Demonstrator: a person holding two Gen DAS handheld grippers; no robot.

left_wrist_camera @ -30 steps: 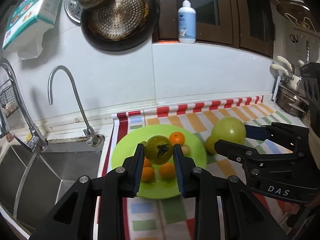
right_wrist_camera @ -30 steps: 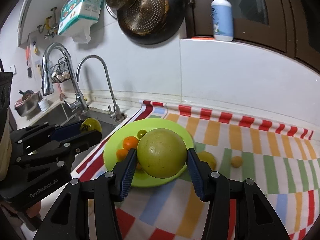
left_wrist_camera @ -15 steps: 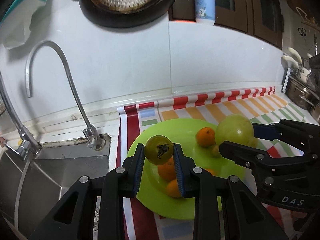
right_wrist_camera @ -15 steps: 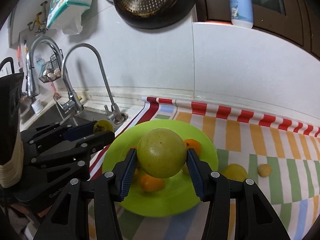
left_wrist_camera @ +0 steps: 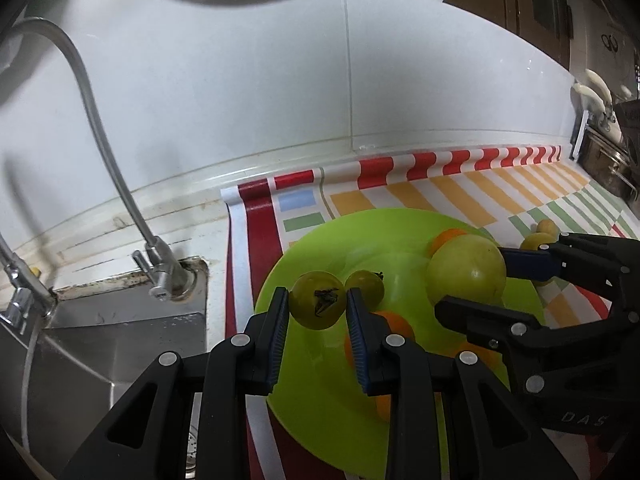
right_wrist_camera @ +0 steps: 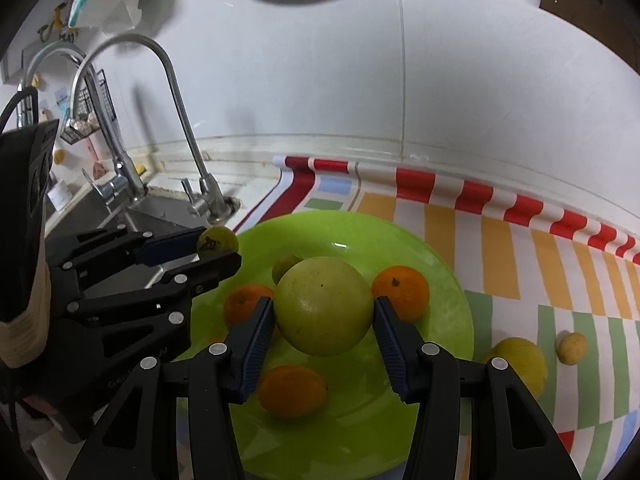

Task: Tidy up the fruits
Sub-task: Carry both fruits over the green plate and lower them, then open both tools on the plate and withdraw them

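Left wrist: green tomato [left_wrist_camera: 318,305], calyx camera-ward.

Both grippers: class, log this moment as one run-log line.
left gripper: shut on small green fruit | right gripper: shut on large green fruit | both above green plate

Dim indoor light, soft shadows, strong fisheye curvature, dark vignetted corners
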